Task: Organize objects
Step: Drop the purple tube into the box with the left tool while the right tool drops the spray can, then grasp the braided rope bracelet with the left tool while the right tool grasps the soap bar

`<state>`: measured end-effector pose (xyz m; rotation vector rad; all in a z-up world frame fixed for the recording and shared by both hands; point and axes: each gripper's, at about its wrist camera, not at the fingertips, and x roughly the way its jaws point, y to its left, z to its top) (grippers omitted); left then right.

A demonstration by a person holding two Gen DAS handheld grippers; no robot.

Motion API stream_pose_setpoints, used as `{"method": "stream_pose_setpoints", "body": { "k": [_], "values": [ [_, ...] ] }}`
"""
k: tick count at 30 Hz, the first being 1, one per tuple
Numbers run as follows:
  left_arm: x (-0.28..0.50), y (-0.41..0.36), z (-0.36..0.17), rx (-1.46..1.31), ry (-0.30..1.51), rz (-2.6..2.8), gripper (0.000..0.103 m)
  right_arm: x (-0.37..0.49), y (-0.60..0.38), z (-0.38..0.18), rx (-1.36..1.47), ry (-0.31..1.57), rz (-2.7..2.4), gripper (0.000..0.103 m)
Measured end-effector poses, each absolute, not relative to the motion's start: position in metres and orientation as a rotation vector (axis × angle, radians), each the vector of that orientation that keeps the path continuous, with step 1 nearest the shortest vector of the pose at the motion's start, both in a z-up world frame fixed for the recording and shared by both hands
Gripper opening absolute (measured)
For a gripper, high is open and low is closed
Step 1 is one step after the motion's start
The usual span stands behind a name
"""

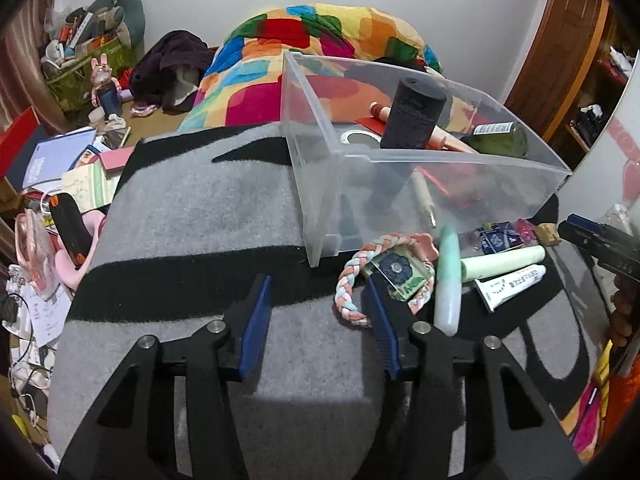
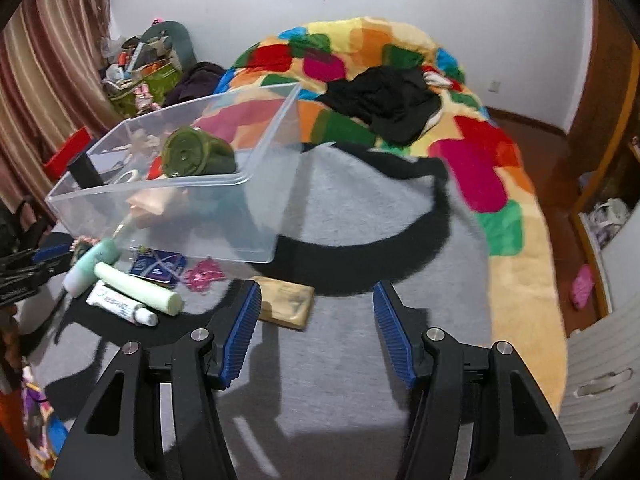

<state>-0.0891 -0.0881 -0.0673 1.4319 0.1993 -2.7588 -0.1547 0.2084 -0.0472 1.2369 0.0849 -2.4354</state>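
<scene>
A clear plastic bin [image 1: 316,184] [image 2: 256,216] stands on the grey and black blanket [image 1: 192,208]. It holds a black cylinder [image 1: 412,114], a green bottle [image 1: 500,140] [image 2: 192,154] and other items. In front of it lie a braided ring [image 1: 348,284], a clear block with a blue flower [image 1: 400,274], a mint tube [image 1: 448,280], a pale green stick [image 1: 504,262] [image 2: 140,286], a white toothpaste tube [image 1: 508,284] [image 2: 120,304], blue packets [image 2: 160,268], a pink clip [image 2: 204,274] and a tan wooden block [image 2: 286,302]. My left gripper [image 1: 318,286] is open, left of the ring. My right gripper [image 2: 318,294] is open, right of the block.
A colourful patchwork quilt [image 2: 480,168] with black clothing [image 2: 384,100] covers the bed behind. Books, papers and clutter [image 1: 68,168] lie at the left. A wooden door [image 1: 560,60] is at the right.
</scene>
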Motion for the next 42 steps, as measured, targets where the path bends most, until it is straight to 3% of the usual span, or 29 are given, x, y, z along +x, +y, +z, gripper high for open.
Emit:
{"method": "stream_pose_setpoints", "body": {
  "k": [3,5,8,10,11,27,42],
  "values": [
    [-0.089,-0.084,-0.067,1.413,0.144,-2.758,0.030,-0.155,0.196,-0.052,1.243,0.120,-2.408,0.055],
    [-0.088,-0.079,-0.068,1.422,0.119,-2.773,0.008,-0.155,0.189,-0.056,1.259,0.149,-2.396,0.055],
    [-0.083,-0.072,-0.068,1.391,0.059,-2.783,0.007,-0.153,0.179,-0.062,1.281,0.218,-2.394,0.054],
    [-0.079,-0.070,-0.068,1.374,0.042,-2.788,0.007,-0.149,0.176,-0.061,1.268,0.250,-2.402,0.042],
    [-0.077,-0.070,-0.067,1.369,0.052,-2.793,0.007,-0.148,0.176,-0.061,1.264,0.251,-2.396,0.041],
    [-0.045,-0.061,0.010,1.065,0.118,-2.981,0.006,-0.122,0.186,-0.017,1.106,0.032,-2.433,0.041],
    [-0.082,-0.069,0.033,0.953,0.251,-2.996,0.006,-0.129,0.150,0.019,0.956,-0.013,-2.404,0.041]
  ]
}}
